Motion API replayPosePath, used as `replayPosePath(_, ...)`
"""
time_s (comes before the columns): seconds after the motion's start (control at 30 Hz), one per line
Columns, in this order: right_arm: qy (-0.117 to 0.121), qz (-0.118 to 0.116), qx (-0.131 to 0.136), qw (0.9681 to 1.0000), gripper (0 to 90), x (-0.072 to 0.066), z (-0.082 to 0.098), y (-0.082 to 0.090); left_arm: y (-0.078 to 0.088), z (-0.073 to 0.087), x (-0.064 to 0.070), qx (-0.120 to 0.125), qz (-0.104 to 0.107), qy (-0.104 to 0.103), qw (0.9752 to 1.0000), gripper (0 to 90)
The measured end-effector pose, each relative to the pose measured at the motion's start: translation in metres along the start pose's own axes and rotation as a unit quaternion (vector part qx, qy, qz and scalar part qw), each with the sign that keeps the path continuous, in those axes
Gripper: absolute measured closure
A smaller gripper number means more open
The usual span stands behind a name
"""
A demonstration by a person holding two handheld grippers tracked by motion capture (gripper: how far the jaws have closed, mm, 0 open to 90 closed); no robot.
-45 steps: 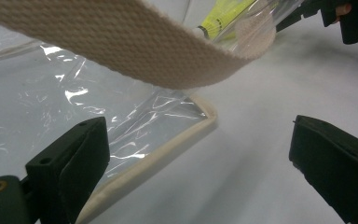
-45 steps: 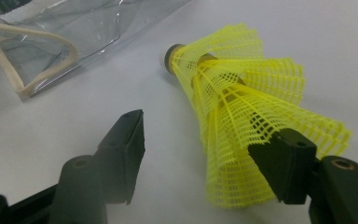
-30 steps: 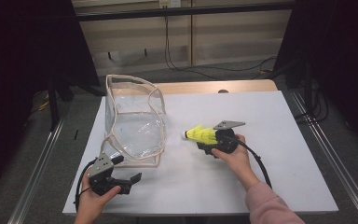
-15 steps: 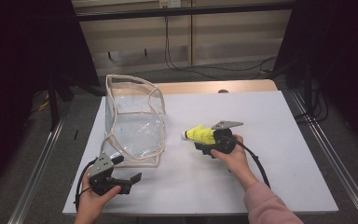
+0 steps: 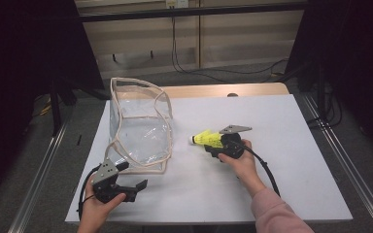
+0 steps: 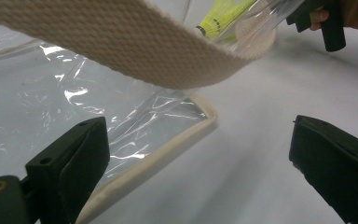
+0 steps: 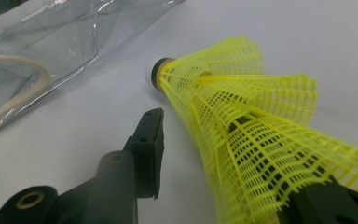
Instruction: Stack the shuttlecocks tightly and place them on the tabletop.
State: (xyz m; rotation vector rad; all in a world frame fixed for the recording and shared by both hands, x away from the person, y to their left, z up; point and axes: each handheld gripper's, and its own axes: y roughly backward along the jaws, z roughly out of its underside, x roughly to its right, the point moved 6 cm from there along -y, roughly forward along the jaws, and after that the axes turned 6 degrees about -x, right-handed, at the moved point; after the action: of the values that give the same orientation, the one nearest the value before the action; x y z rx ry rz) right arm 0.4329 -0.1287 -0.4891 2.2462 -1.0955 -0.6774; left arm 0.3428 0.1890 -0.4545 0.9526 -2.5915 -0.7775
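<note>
Two grippers over a white table point(image 5: 272, 126), from the high view. At the left, near the front edge, left gripper point(image 5: 132, 175) spread wide with nothing in it, just beside the near corner of a clear bag point(image 5: 138, 131) standing slumped, mouth up. At the middle, right gripper point(image 5: 209, 144) around a yellow shuttlecock point(image 5: 208, 140), cork tip pointing at the bag, a little apart from it.

From the left gripper view: wide-open jaws on either side of bare table and the bag's trimmed corner, with a woven strap point(image 6: 121, 46) sagging across just above, likely to snag a forward reach.

From the right gripper view: mesh skirt, seemingly several nested, lying between the jaws; jaws just been closing, yet half open, with a gap showing at one pad, so no firm hold visible. Probably very light, springy and easily crushed; best pinched gently low on the skirt. Floppy, slippery bag wall likely to fold; needs its rim held open.
</note>
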Motion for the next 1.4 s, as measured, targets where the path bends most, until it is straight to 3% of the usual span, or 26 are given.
replayPosePath(0.17, -0.008, -0.002, 0.003, 1.0, 60.5, 0.001, -0.001, -0.001, 0.0, 0.0, 0.0, -0.002, 0.0, -0.004, 1.0, 5.0)
replayPosePath(0.47, -0.013, 0.004, 0.007, 0.9999, 77.5, 0.004, -0.002, -0.001, 0.001, 0.001, -0.002, -0.007, -0.005, -0.008, 0.9999, 5.0)
replayPosePath(0.87, 0.011, -0.007, 0.001, 0.9999, 79.7, 0.005, -0.002, 0.007, 0.001, 0.0, -0.001, -0.002, -0.007, -0.002, 1.0, 5.0)
replayPosePath(1.1, 0.039, -0.01, -0.012, 0.9991, 79.6, 0.006, 0.002, 0.019, 0.001, 0.0, -0.001, -0.003, -0.006, -0.002, 1.0, 5.0)
replayPosePath(1.4, 0.025, -0.021, -0.009, 0.9994, 71.4, 0.002, 0.005, 0.016, 0.001, 0.0, 0.0, 0.0, -0.003, -0.003, 1.0, 5.0)
